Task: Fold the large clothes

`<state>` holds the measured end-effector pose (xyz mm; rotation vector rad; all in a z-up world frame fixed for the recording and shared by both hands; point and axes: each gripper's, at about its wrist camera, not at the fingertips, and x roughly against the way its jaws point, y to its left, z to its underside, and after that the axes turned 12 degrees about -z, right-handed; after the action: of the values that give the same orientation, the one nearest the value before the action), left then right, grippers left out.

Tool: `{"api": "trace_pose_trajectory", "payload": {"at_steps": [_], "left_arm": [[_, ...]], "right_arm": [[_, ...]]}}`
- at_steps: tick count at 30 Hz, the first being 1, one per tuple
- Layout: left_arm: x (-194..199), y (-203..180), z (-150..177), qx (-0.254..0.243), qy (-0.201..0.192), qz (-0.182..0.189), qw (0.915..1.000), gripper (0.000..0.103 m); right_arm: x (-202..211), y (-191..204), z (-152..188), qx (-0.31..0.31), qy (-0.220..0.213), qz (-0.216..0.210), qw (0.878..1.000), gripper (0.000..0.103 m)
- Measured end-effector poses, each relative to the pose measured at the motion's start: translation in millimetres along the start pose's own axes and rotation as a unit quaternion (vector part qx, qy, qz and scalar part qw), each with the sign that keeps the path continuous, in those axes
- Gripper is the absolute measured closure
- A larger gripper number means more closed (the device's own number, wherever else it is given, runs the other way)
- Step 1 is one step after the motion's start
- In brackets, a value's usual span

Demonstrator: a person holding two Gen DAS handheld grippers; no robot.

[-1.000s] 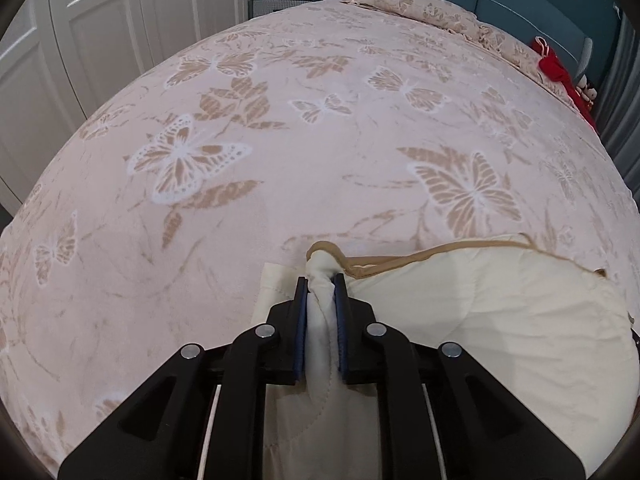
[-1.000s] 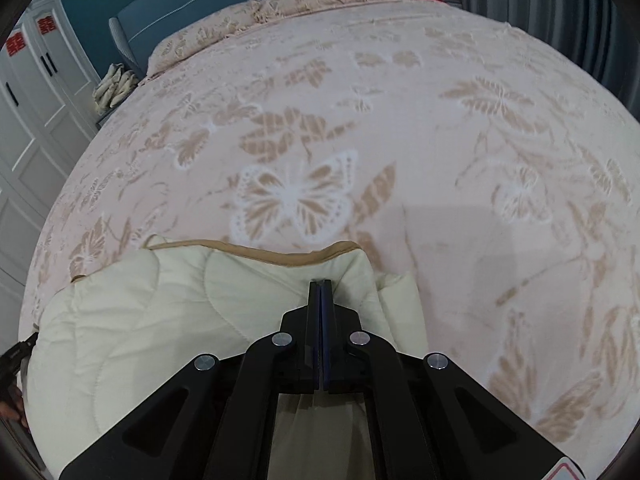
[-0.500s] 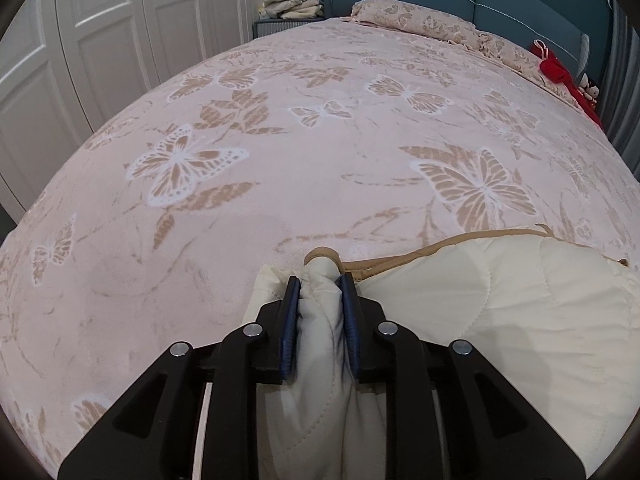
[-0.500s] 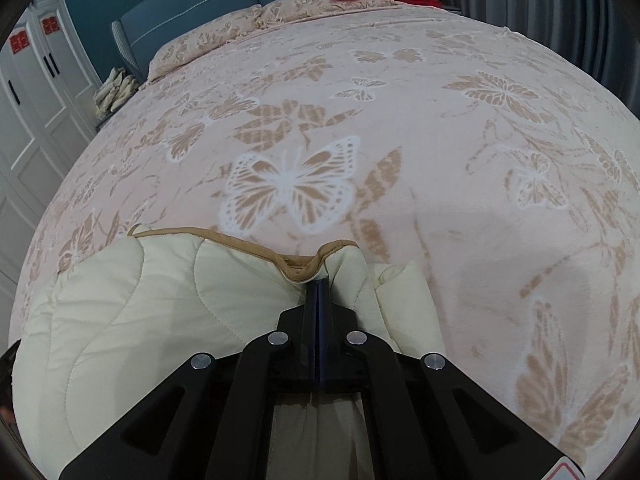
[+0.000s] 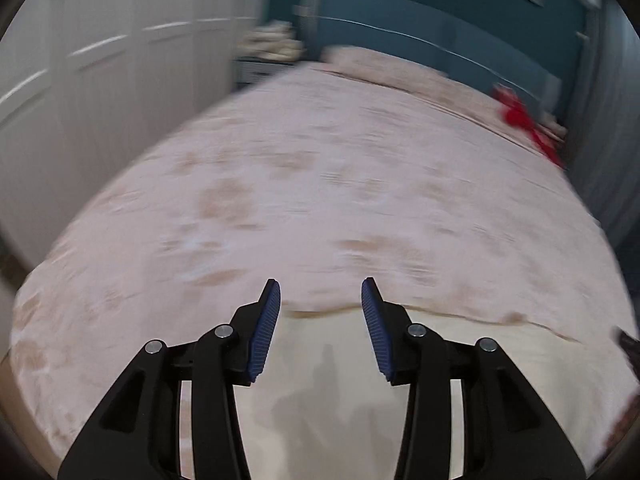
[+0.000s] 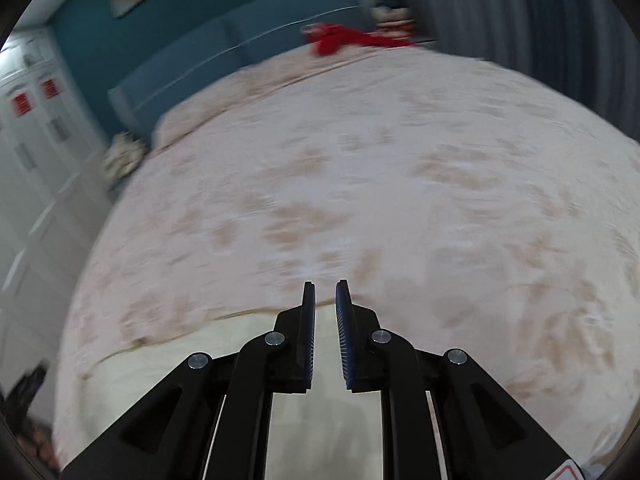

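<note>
Your left claw [image 5: 321, 286] is spread wide and empty above the cream quilted garment [image 5: 328, 392], which lies flat on the butterfly-print bed [image 5: 320, 200]. Your right claw [image 6: 325, 286] is parted slightly, gripping nothing, over the same garment's tan-trimmed edge [image 6: 180, 340].

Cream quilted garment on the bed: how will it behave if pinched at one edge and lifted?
The cream quilted padded garment will probably drape and sag, not hold shape: it lies limp on the pink butterfly-print bedspread. Its padding looks puffy, so likely light for its bulk. The tan-trimmed edge may bunch between the gripper's pads.
</note>
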<state>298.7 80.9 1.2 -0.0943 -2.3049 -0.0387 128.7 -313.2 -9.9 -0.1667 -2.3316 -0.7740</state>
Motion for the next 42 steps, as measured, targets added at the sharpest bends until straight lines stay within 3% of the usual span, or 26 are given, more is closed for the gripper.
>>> {"api": "trace_pose_trajectory", "payload": {"at_steps": [2,6,10,14,21,34,37,40,41,42], "left_arm": [[-9.3,-49.4,1.5,-0.047,0.022,0.033,0.9981,0.062],[-49.7,-116.4,25.4,-0.123,0.064,0.03,0.9899,0.065],[-83.0,-138.4,49.6,-0.147,0.09,0.007,0.985,0.068],[-108.5,-135.5,62.5,-0.143,0.108,-0.006,0.9839,0.068],[-125.1,-144.2,76.6,-0.157,0.079,-0.026,0.984,0.068],[-133.0,-153.6,85.5,-0.164,0.03,-0.055,0.9845,0.066],[-133.4,-155.1,83.1,-0.167,0.032,-0.061,0.9836,0.065],[-119.9,-135.1,66.6,-0.133,0.058,-0.027,0.9891,0.057],[-103.5,-115.1,57.3,-0.098,0.057,-0.016,0.9934,0.053],[-83.5,-92.8,51.4,-0.065,0.045,-0.01,0.9968,0.039]], "right_arm": [[-24.2,33.5,4.6,0.027,0.038,-0.044,0.998,0.094],[-78.6,85.7,26.0,0.094,0.102,-0.056,0.989,0.101],[-123.5,94.8,44.4,0.117,0.152,-0.039,0.981,0.101],[-153.4,87.1,66.2,0.143,0.181,-0.001,0.973,0.101],[-174.2,59.5,72.0,0.098,0.181,-0.02,0.978,0.103],[-185.8,63.5,81.8,0.121,0.139,-0.009,0.983,0.103],[-183.4,61.0,79.1,0.112,0.134,-0.02,0.984,0.103],[-169.3,56.5,63.5,0.075,0.143,-0.034,0.986,0.103],[-147.8,58.6,54.5,0.069,0.121,-0.016,0.99,0.092],[-129.9,61.7,50.2,0.073,0.099,-0.005,0.992,0.073]]}}
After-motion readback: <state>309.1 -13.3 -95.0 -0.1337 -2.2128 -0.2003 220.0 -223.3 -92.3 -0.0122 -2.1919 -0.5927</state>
